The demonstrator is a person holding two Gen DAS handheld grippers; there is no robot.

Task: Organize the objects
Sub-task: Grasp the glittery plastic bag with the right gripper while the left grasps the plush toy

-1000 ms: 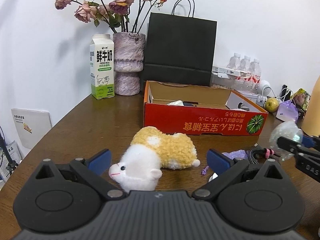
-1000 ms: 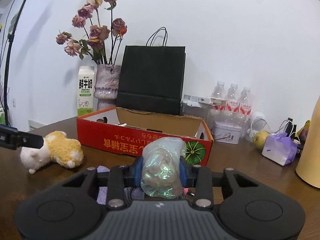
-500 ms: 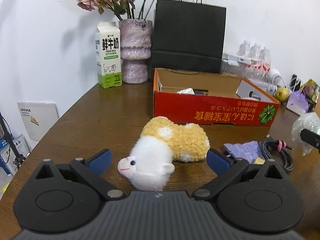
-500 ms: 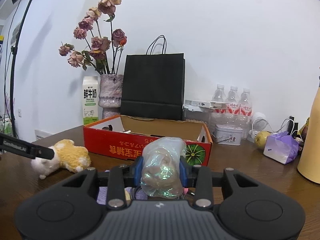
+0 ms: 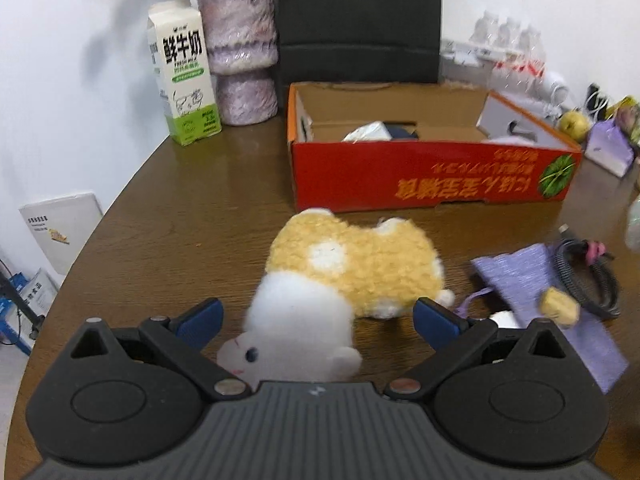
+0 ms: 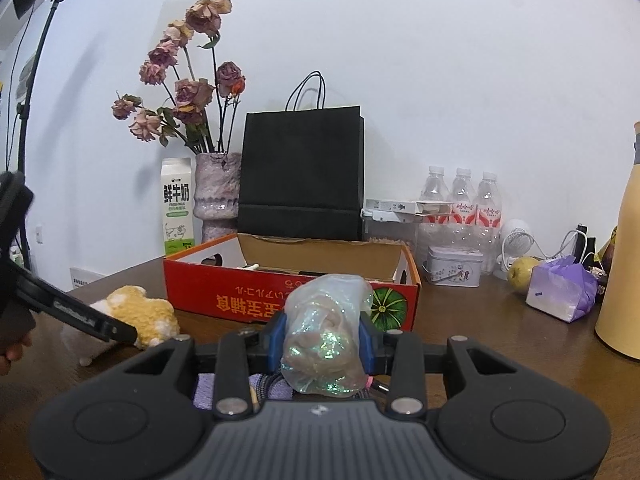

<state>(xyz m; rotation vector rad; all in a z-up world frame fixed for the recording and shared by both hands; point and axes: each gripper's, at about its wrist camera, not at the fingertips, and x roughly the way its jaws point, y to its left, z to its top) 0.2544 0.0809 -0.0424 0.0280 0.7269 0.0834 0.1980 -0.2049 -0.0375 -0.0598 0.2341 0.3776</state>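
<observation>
The left gripper (image 5: 316,318) is hovering with its fingers spread wide on either side of the plush toy (image 5: 348,276), which is lying on the brown worktop (image 5: 192,216) just in front of the red cardboard box (image 5: 432,176). The right gripper (image 6: 322,340) is pinching a shimmery plastic bag (image 6: 326,340) between narrowed fingers, above the worktop.
</observation>
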